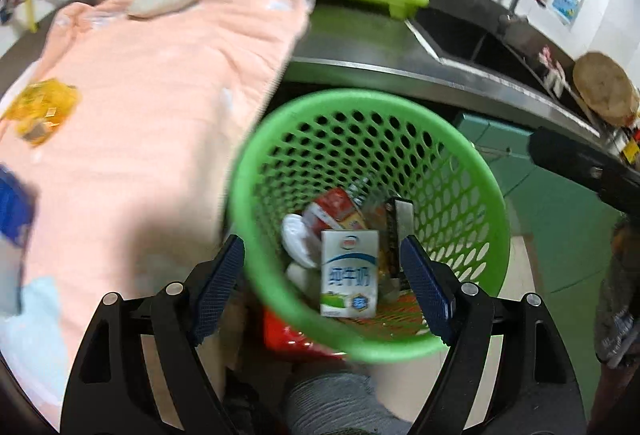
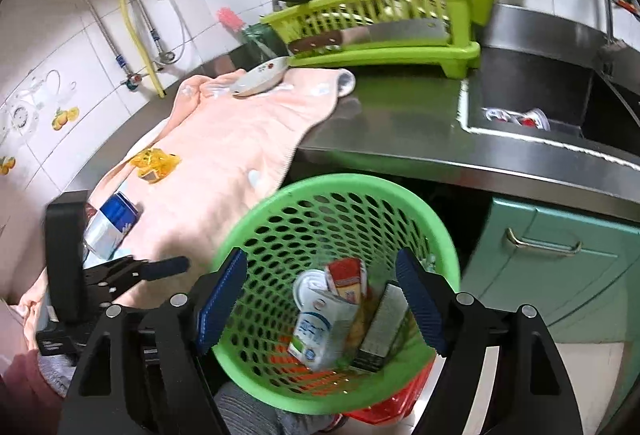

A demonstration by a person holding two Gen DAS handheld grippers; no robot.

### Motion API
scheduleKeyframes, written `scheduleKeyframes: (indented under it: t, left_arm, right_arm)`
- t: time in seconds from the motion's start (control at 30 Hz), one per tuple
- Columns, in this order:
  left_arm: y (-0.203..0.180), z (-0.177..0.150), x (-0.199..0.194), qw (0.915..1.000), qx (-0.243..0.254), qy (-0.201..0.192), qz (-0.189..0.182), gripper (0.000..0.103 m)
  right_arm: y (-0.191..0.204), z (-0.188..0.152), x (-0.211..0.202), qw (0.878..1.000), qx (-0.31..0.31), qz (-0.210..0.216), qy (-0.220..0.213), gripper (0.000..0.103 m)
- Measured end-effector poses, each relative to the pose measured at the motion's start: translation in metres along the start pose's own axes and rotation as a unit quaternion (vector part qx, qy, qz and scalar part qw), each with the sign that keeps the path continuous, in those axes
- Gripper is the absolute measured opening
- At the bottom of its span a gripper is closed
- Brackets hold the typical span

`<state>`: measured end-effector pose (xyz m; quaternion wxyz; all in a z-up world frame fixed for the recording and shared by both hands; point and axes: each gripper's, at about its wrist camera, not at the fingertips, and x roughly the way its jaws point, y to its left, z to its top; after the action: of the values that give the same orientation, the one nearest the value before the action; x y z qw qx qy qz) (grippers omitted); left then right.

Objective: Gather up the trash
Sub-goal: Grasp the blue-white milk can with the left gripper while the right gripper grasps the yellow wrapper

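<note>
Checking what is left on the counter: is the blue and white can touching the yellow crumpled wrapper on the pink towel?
Apart. The right wrist view shows the blue and white can lying well clear of the yellow crumpled wrapper, with bare pink towel between them.

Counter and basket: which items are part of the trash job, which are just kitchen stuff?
Job: green basket, milk carton inside it, yellow wrapper, can on the towel.
Lying about: pink towel, dish rack, cleaver, plate.

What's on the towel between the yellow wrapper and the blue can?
Nothing: in the right wrist view, only bare pink towel lies between the yellow wrapper and the blue can. The left wrist view is too blurred there to confirm.
</note>
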<state>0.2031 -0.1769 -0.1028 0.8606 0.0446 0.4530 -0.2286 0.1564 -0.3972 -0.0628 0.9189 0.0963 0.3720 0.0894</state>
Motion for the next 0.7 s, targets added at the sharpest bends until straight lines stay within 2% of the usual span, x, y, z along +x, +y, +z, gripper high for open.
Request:
scheduleKeyframes:
  t: [0.2, 0.3, 0.4, 0.57, 0.7]
  left_arm:
    - [0.051, -0.007, -0.054, 0.9974, -0.016, -0.039, 0.059, 0.079]
    - [0.081, -0.007, -0.080, 0.9932, -0.022, -0.057, 0.099, 0.079]
    - [0.118, -0.006, -0.101, 0.9877, -0.044, -0.069, 0.133, 0.085]
    - [0.172, -0.004, -0.112, 0.9811, -0.068, -0.061, 0.170, 0.088]
    - [0.201, -0.005, -0.103, 0.9825, -0.073, -0.035, 0.168, 0.088]
  right_arm:
    - [0.043, 0.009, 0.013, 0.999, -0.019, 0.031, 0.011, 0.076]
    - [0.065, 0.012, 0.022, 0.998, -0.036, 0.042, 0.020, 0.077]
    - [0.091, 0.016, 0.031, 0.997, -0.055, 0.055, 0.026, 0.077]
    - [0.125, 0.026, 0.047, 0.994, -0.077, 0.073, 0.035, 0.079]
    - [0.146, 0.036, 0.061, 0.992, -0.089, 0.085, 0.042, 0.080]
